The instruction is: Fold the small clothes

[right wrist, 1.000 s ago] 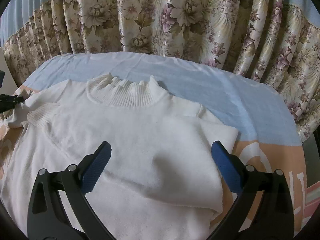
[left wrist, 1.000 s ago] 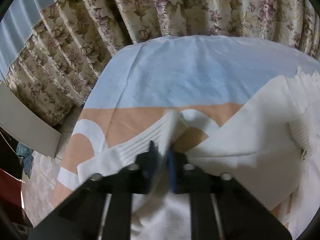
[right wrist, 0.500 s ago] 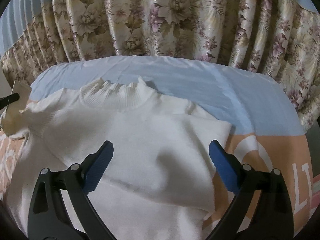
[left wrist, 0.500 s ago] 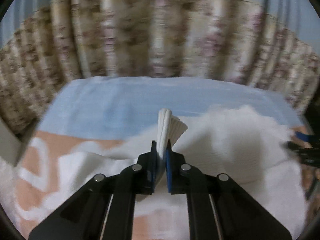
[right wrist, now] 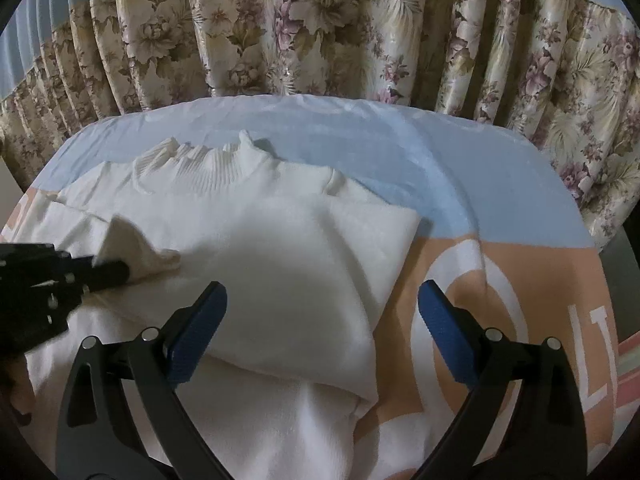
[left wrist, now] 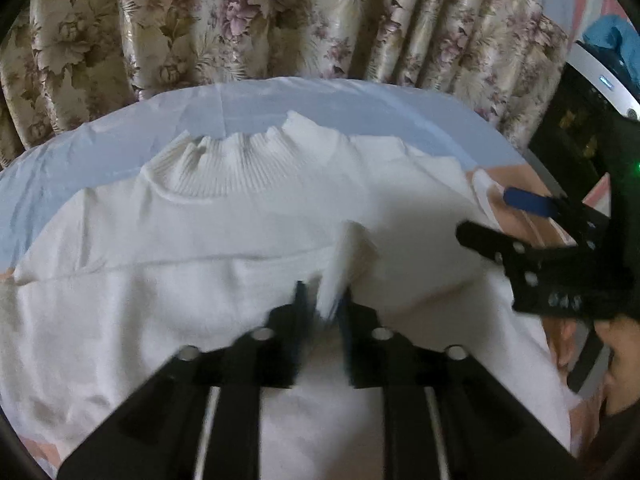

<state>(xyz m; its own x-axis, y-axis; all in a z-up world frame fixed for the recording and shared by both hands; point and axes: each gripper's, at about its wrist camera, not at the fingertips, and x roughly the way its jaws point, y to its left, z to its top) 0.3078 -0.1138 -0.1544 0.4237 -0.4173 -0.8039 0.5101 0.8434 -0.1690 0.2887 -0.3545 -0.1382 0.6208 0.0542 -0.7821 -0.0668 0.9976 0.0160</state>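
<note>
So the white sweater [right wrist: 280,264] is laid flat on a blue and peach sheet [right wrist: 400,152], collar toward the floral curtain [right wrist: 320,28]. Its right sleeve looks to be already folded in across the chest, with a neat edge seen on that side. The left sleeve cuff [left wrist: 348,256] is pinched in the left gripper [left wrist: 322,308], jaws nearly closed on the fabric, and it's held over the middle of the body – so the second sleeve fold is judged to be almost placed but not yet let go. The right gripper [right wrist: 320,320] is held wide open just above the folded part, nothing gripped. What's left, by the look of it – the cuff released, then the hem brought up toward the collar
</note>
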